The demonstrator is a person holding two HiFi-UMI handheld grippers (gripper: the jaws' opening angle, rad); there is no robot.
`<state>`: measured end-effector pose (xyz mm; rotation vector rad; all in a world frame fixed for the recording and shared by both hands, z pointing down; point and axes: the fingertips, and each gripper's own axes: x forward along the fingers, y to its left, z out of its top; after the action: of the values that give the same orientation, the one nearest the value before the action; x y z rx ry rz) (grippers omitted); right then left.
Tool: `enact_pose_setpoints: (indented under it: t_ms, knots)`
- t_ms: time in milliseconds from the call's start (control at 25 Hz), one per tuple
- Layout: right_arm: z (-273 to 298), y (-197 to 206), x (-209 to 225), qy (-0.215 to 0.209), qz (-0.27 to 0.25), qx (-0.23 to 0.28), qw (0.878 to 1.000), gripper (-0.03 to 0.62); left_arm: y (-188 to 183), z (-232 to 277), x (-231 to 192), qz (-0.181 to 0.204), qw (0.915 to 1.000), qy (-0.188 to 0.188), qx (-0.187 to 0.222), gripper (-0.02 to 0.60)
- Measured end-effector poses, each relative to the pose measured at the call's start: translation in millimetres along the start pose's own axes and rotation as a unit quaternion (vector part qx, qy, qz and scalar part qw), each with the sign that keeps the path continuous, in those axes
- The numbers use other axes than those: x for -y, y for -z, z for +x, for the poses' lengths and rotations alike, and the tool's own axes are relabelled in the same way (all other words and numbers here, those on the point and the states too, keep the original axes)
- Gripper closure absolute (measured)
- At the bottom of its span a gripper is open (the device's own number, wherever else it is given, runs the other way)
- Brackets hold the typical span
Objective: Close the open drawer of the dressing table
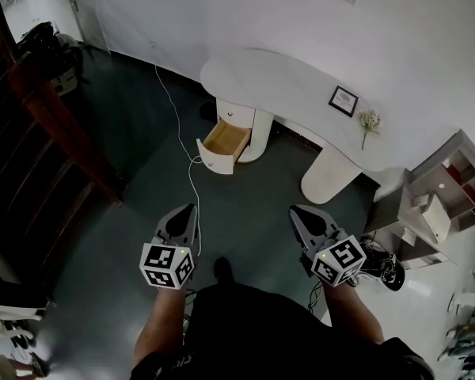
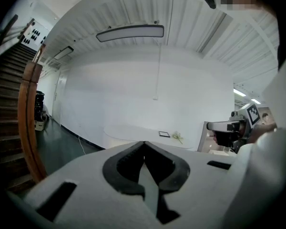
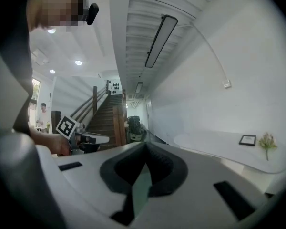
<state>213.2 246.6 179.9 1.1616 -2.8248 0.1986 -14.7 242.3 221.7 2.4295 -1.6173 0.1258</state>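
The white dressing table [image 1: 301, 85] stands against the far wall, its curved top also showing in the left gripper view [image 2: 133, 131] and the right gripper view [image 3: 214, 142]. Its lower drawer [image 1: 222, 142] is pulled out, showing a wooden inside. My left gripper [image 1: 191, 207] and right gripper [image 1: 294, 210] hover well short of it, over the dark floor, both shut with nothing held. The left gripper's tips meet [image 2: 143, 142], and so do the right gripper's [image 3: 145, 143].
A white cable [image 1: 186, 153] runs along the floor past the drawer. A picture frame [image 1: 343, 100] and a flower sprig [image 1: 370, 122] lie on the tabletop. A wooden stair rail [image 1: 55, 125] is at left, a shelf unit [image 1: 443, 196] at right.
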Motion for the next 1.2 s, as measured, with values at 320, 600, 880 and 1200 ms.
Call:
enact_pose_setpoints:
  t_ms: [320, 600, 880, 1200]
  knots:
    - [133.5, -29.7, 31.0, 0.01, 0.009, -0.011, 1.0, 0.589, -18.5, 74.8, -108.4, -0.009, 0.9996, 0.02, -0.019, 0.574]
    - [182.1, -5.2, 59.4, 0.015, 0.03, -0.049, 0.998, 0.589, -3.4, 117.6, -140.1, -0.039, 0.9983, 0.022, -0.036, 0.574]
    - [233.0, 0.7, 97.0, -0.006, 0.035, -0.047, 0.998, 0.589, -3.8, 169.6, -155.5, -0.04, 0.9979, 0.015, -0.05, 0.574]
    - [311.0, 7.4, 183.0, -0.046, 0.016, -0.053, 0.997, 0.589, -11.6, 282.9, -163.8, -0.03, 0.9956, 0.009, -0.088, 0.574]
